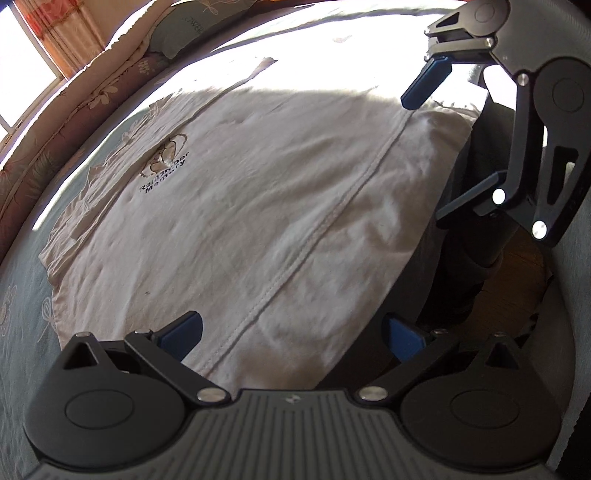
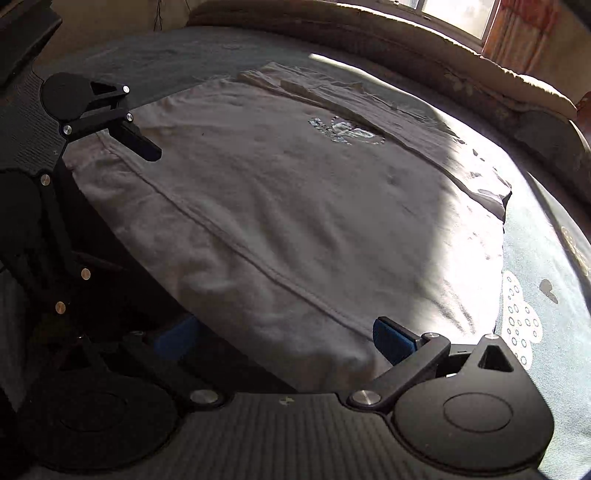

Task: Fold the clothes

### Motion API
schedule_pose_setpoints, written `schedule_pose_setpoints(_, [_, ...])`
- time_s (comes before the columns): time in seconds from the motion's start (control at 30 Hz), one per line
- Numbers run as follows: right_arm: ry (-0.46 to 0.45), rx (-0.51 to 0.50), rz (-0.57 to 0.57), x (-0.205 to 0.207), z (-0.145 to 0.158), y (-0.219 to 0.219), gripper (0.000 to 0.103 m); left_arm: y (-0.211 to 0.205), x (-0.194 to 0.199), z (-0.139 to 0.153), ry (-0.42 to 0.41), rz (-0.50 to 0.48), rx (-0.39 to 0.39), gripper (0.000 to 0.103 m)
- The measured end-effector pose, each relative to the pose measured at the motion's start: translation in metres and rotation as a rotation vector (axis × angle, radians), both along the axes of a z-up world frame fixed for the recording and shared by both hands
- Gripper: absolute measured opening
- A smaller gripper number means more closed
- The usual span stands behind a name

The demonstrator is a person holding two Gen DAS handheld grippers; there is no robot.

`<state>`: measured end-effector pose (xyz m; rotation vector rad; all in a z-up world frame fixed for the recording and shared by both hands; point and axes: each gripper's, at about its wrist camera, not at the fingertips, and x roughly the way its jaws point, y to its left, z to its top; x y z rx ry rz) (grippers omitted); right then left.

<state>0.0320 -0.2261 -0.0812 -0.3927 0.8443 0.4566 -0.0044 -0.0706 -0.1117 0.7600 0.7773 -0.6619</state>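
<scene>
Two tools wide, empty: left tool [image 1: 291, 338], right tool [image 2: 284, 338] | white T-shirt [image 1: 258, 206] flat on bed [image 2: 546, 258] | rolled quilt [image 2: 406, 40] behind | left view only: trouser leg [image 1: 476, 236] at bed edge.

Harsh window [image 2: 458, 14] sunlight, blown-out glare on shirt [image 1: 258, 221] — deep shadows, curved fisheye edges

A bed [image 1: 22, 332] covered in a pale blue sheet printed with white flowers carries the things. A white T-shirt [image 1: 240, 221] with a small printed logo lies spread flat on it, its hem hanging slightly over the near edge. Along the far edge lies a rolled floral quilt [image 2: 406, 48], with a grey-green pillow [image 1: 184, 33] at one end. Sunlight falls across the far half.
</scene>
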Motion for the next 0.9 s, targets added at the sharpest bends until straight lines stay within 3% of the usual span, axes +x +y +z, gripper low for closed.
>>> schedule_pose_setpoints(0.5, [0.021, 0.023, 0.021, -0.012, -0.003, 0.011, 0.103, 0.002, 0.006, 0.010, -0.030, 0.049, -0.039, 0.102])
schedule_pose_setpoints(0.77, [-0.007, -0.004, 0.055, -0.012, 0.000, 0.019, 0.103, 0.010, 0.010, 0.034, -0.057, 0.065, -0.105, 0.102])
schedule_pose_setpoints(0.9, [-0.065, -0.055, 0.102, -0.009, -0.001, 0.032, 0.103, 0.012, 0.015, 0.037, -0.052, 0.071, -0.115, 0.102])
